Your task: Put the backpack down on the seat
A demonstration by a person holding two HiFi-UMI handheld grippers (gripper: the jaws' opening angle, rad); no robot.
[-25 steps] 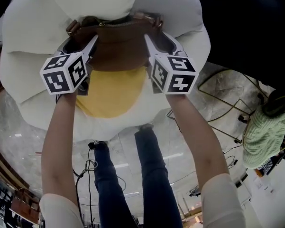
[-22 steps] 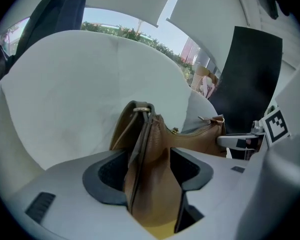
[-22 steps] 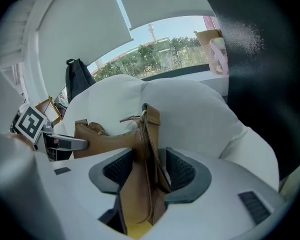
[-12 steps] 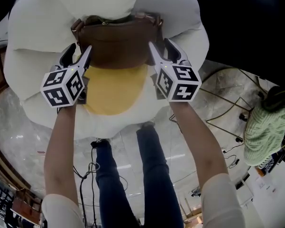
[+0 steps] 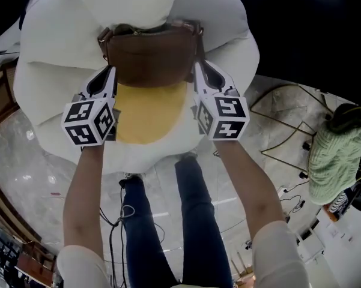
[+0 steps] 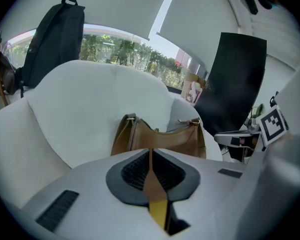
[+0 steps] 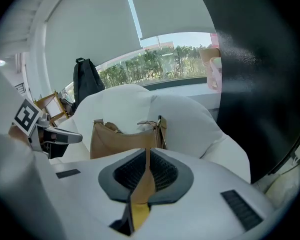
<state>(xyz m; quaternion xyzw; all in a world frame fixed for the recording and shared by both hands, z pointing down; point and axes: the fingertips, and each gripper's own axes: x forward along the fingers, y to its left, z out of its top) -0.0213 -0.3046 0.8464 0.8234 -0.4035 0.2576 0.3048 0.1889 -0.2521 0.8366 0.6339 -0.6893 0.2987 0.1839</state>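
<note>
At the far left, in the left gripper view, a black backpack [image 6: 57,34] hangs upright behind the white padded seat [image 5: 48,71], well apart from the work. Moving in, the left tongs [image 5: 110,72] point up at the seat, marker cube toward us. Their jaws are closing, almost pressed together with only a thin slit left and nothing between them. Their tips sit just beside the lower left corner of the brown bag [image 5: 150,56] and hold none of it. The bag stands upright in the middle of the seat, leaning on the white backrest, with its strap hardware showing at both top corners. Its base rests at the rear edge of the yellow cushion [image 5: 147,113], which lies flat on the seat between the two tongs. Below the cushion we see our own legs [image 5: 192,221] in dark trousers on the pale glossy floor [image 5: 24,161]. To the right, the right tongs [image 5: 198,66] mirror the left: the jaws are closing, nearly together and empty, with the tips just beside the bag's lower right corner. Further right a thin wire frame [image 5: 288,131] stands on the floor, and at the edge sits what seems to be a green knitted bundle [image 5: 336,161], too distorted there to tell more.
</note>
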